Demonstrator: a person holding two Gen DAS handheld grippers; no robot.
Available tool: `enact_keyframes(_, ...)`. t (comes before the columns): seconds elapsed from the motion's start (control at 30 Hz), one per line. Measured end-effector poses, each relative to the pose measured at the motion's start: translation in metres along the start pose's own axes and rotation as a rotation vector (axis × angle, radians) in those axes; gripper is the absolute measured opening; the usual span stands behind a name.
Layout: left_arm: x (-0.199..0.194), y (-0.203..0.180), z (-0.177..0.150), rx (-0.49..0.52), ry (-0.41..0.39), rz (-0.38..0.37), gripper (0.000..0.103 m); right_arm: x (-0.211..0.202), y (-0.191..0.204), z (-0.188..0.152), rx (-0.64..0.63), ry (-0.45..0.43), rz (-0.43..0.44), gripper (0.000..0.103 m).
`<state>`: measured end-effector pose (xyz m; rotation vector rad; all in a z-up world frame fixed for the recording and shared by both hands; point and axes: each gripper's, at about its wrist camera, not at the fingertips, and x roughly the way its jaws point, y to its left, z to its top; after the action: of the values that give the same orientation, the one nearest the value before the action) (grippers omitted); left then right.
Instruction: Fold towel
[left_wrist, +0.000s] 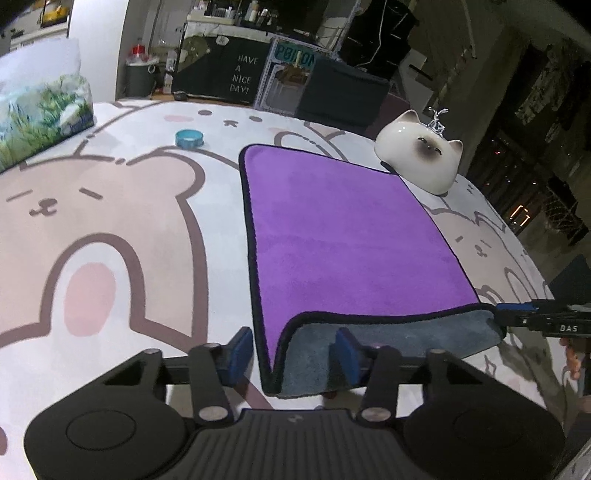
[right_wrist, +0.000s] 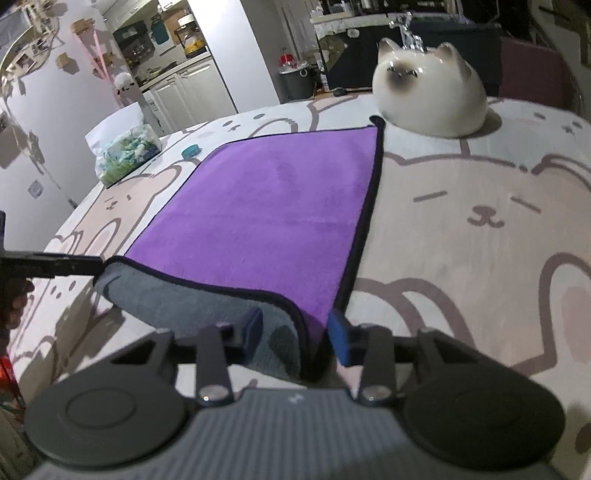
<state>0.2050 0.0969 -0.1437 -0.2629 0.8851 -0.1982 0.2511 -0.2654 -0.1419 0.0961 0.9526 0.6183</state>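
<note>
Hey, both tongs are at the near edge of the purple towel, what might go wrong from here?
1. The left tongs and right tongs both look open around the lifted towel corners, so the edge may drop.
2. A long fold forward could bump the cat figurine at the far corner.

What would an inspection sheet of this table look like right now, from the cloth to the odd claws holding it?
Surface: tablecloth printed with cartoon bears.
Job's things: purple towel lying flat, its near edge curled up showing the grey underside.
Clutter: cat figurine by the towel's far corner; blue ring; tissue pack.
Grippers: left gripper open, fingers either side of the near left corner; right gripper open around the near right corner.
Cables: nothing seen.
Surroundings: dim room, dark sign reading "Have a nice day!", white cabinets.
</note>
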Motion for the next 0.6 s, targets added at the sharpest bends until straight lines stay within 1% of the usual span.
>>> enact_keyframes(0.07,0.0015,-0.0008,-0.0015,0.004,0.008,-0.010,0.044,0.0031,-0.0005,-0.0003,0.003,0.015,0.011,0.045)
enact_keyframes(0.2,0.0016,0.0007,-0.0051,0.006,0.006,-0.021,0.040,0.0065,0.0019,-0.0041,-0.012,0.057,0.030,0.033)
enact_keyframes(0.27,0.0021,0.0026,-0.0064,-0.003,0.011,-0.019,0.035,0.0077,0.0021,-0.0061,-0.010,0.073,0.029,0.031)
enact_keyframes(0.33,0.0031,0.0046,-0.0082,-0.009,0.018,-0.020,0.025,0.0078,0.0015,-0.0074,-0.001,0.080,0.035,0.030)
enact_keyframes(0.4,0.0044,0.0059,-0.0091,-0.010,0.022,-0.017,0.023,0.0080,-0.0001,-0.0077,0.010,0.084,0.045,0.028)
enact_keyframes(0.47,0.0048,0.0067,-0.0099,-0.010,0.022,-0.013,0.019,0.0078,-0.0004,-0.0095,0.015,0.089,0.048,0.024)
enact_keyframes(0.53,0.0048,0.0071,-0.0098,-0.009,0.022,-0.006,0.009,0.0078,-0.0006,-0.0094,0.020,0.089,0.046,0.013)
enact_keyframes(0.6,0.0045,0.0069,-0.0096,-0.005,0.023,-0.005,0.005,0.0073,-0.0003,-0.0089,0.022,0.088,0.046,0.011)
